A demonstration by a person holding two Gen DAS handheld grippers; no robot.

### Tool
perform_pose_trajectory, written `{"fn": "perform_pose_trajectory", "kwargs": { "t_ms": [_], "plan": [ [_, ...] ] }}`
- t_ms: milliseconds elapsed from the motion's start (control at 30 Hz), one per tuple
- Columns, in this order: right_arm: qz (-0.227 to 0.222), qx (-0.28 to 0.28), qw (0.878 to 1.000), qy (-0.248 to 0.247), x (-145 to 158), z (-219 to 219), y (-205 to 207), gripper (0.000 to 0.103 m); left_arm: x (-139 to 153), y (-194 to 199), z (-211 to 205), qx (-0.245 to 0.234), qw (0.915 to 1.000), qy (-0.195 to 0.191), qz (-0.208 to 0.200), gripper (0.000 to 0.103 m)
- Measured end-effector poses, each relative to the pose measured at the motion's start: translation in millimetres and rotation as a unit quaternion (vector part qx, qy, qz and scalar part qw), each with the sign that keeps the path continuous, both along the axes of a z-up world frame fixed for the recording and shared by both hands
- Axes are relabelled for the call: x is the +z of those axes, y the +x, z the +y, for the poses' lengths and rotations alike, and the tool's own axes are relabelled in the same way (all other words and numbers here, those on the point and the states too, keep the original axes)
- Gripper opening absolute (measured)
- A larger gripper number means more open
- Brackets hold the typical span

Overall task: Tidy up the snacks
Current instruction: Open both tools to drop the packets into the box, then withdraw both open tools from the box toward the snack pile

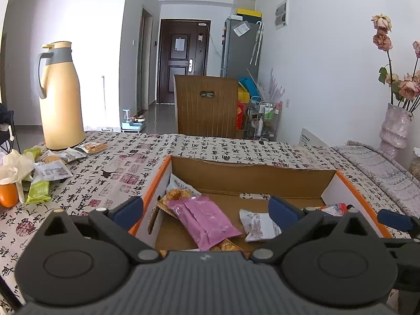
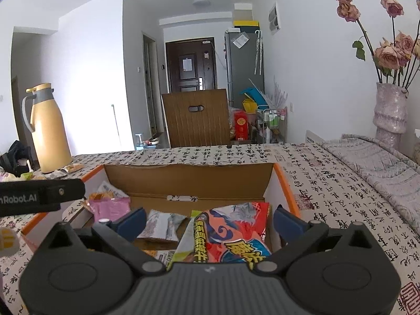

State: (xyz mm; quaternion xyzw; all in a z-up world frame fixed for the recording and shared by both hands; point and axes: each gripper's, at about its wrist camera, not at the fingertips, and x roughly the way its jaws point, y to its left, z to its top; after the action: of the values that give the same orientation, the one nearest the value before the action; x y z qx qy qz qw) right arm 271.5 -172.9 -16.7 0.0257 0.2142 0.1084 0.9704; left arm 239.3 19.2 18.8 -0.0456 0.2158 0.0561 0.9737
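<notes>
An open cardboard box (image 1: 262,176) with an orange rim stands on the calligraphy-print tablecloth. In the left wrist view a pink packet (image 1: 207,223), a white packet (image 1: 256,225) and a cookie packet (image 1: 178,194) lie inside it. My left gripper (image 1: 206,207) hangs open over the box's left half, its pads clear of the pink packet. In the right wrist view a red-orange snack bag (image 2: 233,233) lies in the box (image 2: 189,178) on a green-edged packet. My right gripper (image 2: 210,220) stands open around that bag, pads apart from it. More loose snacks (image 1: 52,169) lie on the table at the left.
A yellow thermos jug (image 1: 60,97) stands at the back left, with an orange (image 1: 8,195) and green packets (image 1: 39,191) near it. A vase of dried roses (image 1: 393,128) is at the far right on a grey cloth. A wooden chair back (image 1: 207,105) rises behind the table.
</notes>
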Motion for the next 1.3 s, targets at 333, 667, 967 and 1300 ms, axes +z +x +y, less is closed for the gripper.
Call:
{"fn": "perform_pose_trajectory", "kwargs": {
  "t_ms": [333, 667, 967, 1300],
  "plan": [
    [-0.016, 0.002, 1.0, -0.002, 11.6, -2.2, -8.8, 0.103, 8.3, -7.7, -4.7, -0.001, 0.9999, 0.005, -0.01, 0.103],
    [-0.027, 0.002, 1.0, -0.012, 25.0, -7.3, -33.2, 0.103, 26.3, -34.6, -5.1, -0.003, 0.9996, 0.008, -0.027, 0.103],
    [-0.018, 0.004, 1.0, -0.01, 27.4, -12.8, -71.7, 0.103, 25.4, -73.1, -5.0, -0.011, 0.9997, 0.01, -0.019, 0.103],
    [0.016, 0.01, 1.0, -0.007, 11.8, -16.7, -116.2, 0.103, 15.5, -112.5, 0.9, -0.016, 0.9999, -0.001, -0.003, 0.103]
  ]
}}
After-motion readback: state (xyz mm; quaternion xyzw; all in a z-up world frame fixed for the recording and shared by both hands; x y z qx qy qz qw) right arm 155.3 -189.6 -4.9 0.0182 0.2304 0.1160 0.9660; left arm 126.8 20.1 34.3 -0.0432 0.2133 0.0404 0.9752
